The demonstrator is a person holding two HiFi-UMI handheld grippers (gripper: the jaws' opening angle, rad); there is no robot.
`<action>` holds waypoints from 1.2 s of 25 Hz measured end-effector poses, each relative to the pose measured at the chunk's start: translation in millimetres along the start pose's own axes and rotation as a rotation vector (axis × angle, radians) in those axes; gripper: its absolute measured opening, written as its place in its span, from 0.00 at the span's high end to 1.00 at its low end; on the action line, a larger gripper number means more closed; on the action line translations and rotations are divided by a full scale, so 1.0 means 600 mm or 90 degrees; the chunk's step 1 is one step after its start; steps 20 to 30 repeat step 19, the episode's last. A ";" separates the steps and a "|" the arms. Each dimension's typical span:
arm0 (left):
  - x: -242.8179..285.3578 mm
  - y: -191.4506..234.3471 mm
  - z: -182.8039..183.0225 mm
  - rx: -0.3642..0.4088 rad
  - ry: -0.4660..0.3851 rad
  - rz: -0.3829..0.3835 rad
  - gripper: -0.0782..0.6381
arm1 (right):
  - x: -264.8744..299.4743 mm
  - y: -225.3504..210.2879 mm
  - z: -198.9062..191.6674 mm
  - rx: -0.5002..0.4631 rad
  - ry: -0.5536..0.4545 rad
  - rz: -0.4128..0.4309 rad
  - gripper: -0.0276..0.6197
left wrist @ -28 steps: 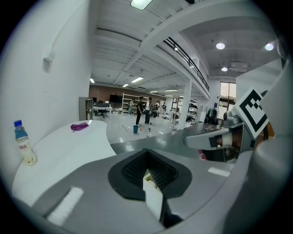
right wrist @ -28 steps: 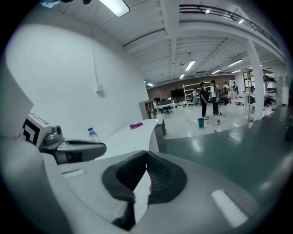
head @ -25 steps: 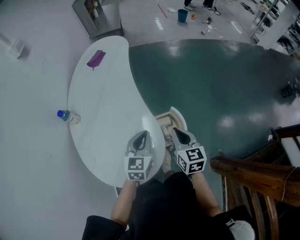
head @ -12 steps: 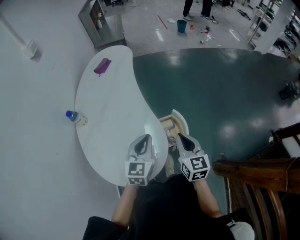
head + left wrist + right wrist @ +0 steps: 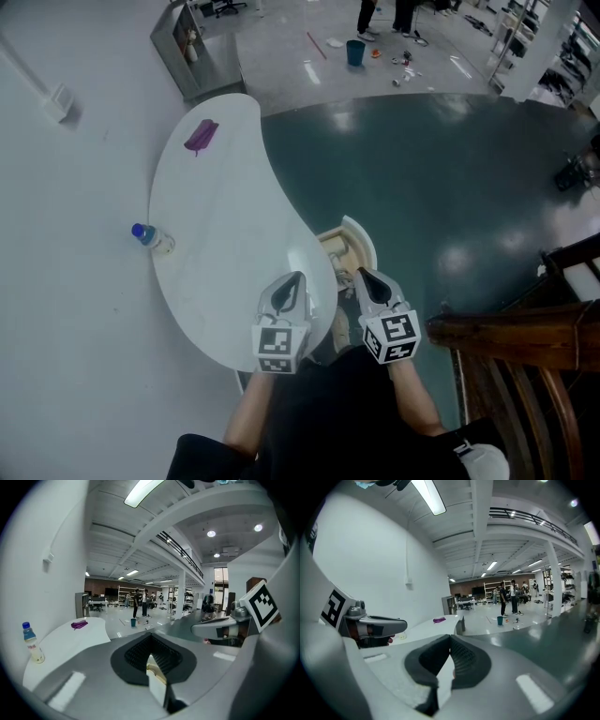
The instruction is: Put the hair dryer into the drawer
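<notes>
Holding left tongs (image 5: 289,279) and right tongs (image 5: 367,277) shut and empty, I am eyeing the purple hair dryer (image 5: 201,135) at eleven o'clock on the table (image 5: 225,244). I am judging it light, stiff and slippery, so the handle is looking like the best place to grip.

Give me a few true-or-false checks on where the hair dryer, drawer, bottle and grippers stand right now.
1. The purple hair dryer lies at the far end of the white table. True.
2. One gripper holds the hair dryer. False: the left gripper and the right gripper are both shut and empty, at the table's near end.
3. The drawer at the near end of the table is open. True.
4. The water bottle stands inside the drawer. False: it is at the table's edge beside the wall, well away from the drawer.
</notes>
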State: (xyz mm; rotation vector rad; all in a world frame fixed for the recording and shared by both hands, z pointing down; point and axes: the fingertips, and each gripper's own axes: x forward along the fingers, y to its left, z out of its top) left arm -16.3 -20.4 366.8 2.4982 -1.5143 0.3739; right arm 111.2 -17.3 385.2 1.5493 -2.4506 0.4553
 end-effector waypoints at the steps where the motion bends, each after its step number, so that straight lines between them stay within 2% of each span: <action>1: -0.001 0.000 0.000 0.000 0.000 -0.001 0.88 | 0.000 0.001 0.001 0.000 -0.001 -0.001 0.95; 30: -0.005 0.006 0.006 -0.001 -0.010 -0.006 0.88 | 0.004 0.008 0.009 0.000 -0.007 -0.002 0.95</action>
